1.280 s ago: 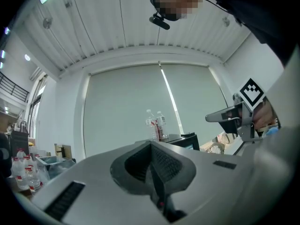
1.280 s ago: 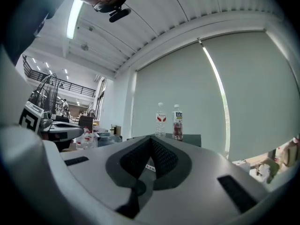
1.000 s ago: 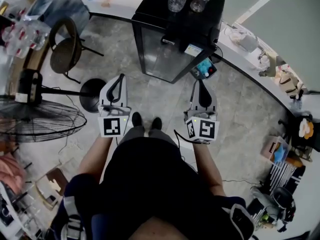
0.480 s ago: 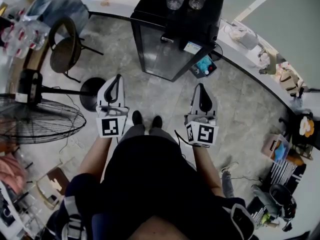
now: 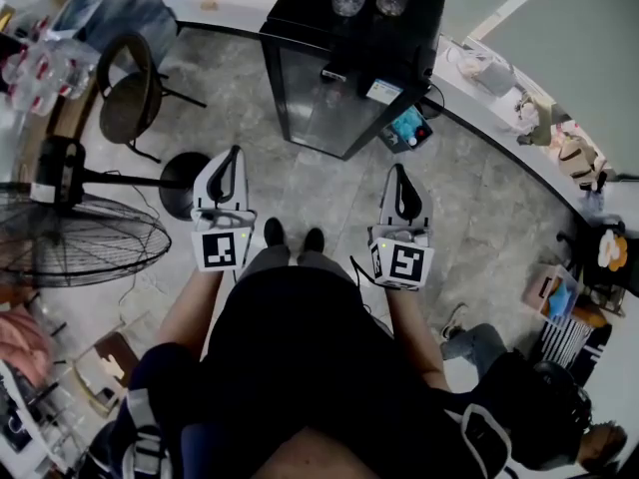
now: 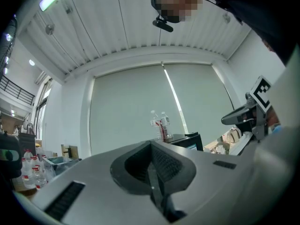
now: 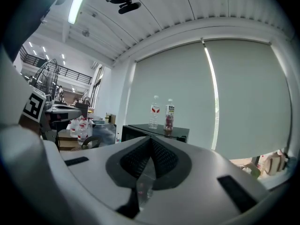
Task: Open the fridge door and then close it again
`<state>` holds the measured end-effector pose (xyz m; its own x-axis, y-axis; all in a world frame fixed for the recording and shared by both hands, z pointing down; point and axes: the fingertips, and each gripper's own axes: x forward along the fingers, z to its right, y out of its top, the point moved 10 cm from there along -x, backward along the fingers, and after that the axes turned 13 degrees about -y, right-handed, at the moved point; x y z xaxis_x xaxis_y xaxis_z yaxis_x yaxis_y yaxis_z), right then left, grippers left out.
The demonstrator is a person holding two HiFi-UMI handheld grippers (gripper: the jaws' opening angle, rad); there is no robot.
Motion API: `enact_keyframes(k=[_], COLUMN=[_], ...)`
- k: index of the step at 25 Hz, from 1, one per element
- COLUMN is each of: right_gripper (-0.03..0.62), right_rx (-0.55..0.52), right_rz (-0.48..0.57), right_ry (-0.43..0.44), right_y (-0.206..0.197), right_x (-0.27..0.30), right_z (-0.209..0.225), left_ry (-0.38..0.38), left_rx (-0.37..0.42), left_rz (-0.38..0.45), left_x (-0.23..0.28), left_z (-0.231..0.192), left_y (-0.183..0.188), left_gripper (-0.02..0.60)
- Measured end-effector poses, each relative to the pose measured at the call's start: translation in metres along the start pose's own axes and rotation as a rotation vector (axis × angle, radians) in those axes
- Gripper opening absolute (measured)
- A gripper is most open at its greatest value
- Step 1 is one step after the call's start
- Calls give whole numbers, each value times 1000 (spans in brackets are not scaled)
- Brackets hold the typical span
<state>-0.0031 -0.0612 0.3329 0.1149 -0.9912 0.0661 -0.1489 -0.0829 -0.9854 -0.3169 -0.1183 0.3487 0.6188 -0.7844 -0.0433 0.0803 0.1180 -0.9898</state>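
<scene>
Before the small black glass-fronted fridge (image 5: 344, 73), its door shut, a person holds the left hand-held gripper (image 5: 235, 155) and the right hand-held gripper (image 5: 398, 171), both closed and empty.

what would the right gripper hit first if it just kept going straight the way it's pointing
Most likely the black fridge. The right gripper, jaws shut and empty, points roughly level at it, and its own view shows nothing in between. Depth is hard to judge.
</scene>
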Motion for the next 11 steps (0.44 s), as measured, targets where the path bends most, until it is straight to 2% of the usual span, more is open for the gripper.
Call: enact_keyframes(k=[11], right_gripper=[18], right_rx=[-41], right_rz=[-19], right_ry=[13], right_y=[1], right_x=[-2], right_z=[0], left_ry=[-1], left_rx=[-3], left_rz=[8], left_x=[-4], left_z=[5], left_y=[0], left_gripper=[23])
